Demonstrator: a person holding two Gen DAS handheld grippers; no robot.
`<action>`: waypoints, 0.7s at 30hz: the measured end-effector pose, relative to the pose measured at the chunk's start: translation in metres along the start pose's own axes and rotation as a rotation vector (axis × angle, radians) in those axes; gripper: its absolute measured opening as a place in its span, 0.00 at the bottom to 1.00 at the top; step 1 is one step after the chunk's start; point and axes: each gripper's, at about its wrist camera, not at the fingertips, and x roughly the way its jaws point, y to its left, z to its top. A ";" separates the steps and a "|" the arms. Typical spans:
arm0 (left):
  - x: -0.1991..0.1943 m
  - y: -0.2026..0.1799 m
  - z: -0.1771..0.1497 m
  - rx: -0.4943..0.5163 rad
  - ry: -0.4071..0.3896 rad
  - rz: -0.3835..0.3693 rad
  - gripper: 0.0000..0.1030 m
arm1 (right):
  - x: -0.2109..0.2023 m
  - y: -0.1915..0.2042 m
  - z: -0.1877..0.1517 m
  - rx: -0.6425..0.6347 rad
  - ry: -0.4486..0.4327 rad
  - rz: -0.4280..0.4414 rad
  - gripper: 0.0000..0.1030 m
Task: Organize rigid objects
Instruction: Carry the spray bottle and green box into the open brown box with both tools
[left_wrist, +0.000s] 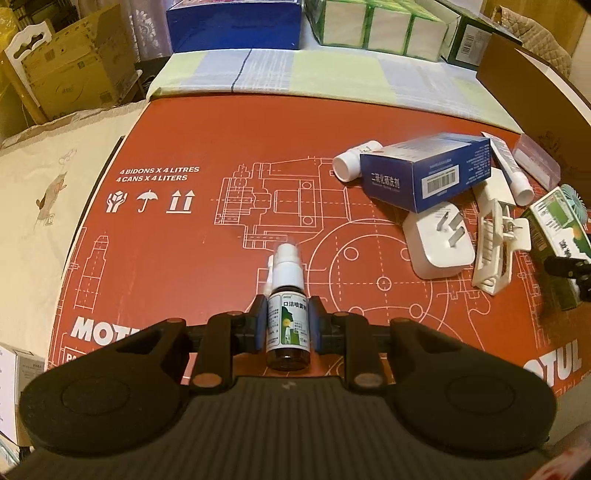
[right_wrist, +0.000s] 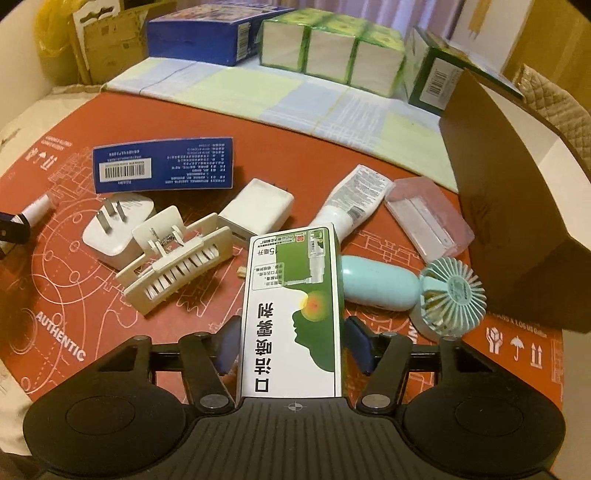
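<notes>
Left gripper (left_wrist: 287, 325) clamped tight on small spray bottle (left_wrist: 287, 317), held above red printed mat (left_wrist: 177, 258). Right gripper (right_wrist: 291, 343) partly open around green-white box (right_wrist: 291, 317), pads close beside its sides, can't tell if touching; box sits among clutter: hair claw clip (right_wrist: 173, 266), mint handheld fan (right_wrist: 436, 295)

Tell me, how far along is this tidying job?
Early, by the look of it. Nothing looks put away yet. In hand: the left gripper is shut on a small spray bottle, and the right gripper straddles the green and white box. Left over: the blue box, white plug, hair clip, tube and mini fan lie jumbled on the red mat.
</notes>
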 end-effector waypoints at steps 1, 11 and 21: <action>-0.001 0.000 0.000 -0.003 -0.003 -0.001 0.19 | -0.004 -0.003 -0.001 0.022 -0.002 0.009 0.55; -0.031 -0.013 0.007 -0.018 -0.064 -0.027 0.19 | -0.046 -0.036 0.002 0.180 -0.050 0.097 0.55; -0.068 -0.069 0.032 -0.028 -0.161 -0.053 0.19 | -0.072 -0.073 0.018 0.146 -0.104 0.180 0.55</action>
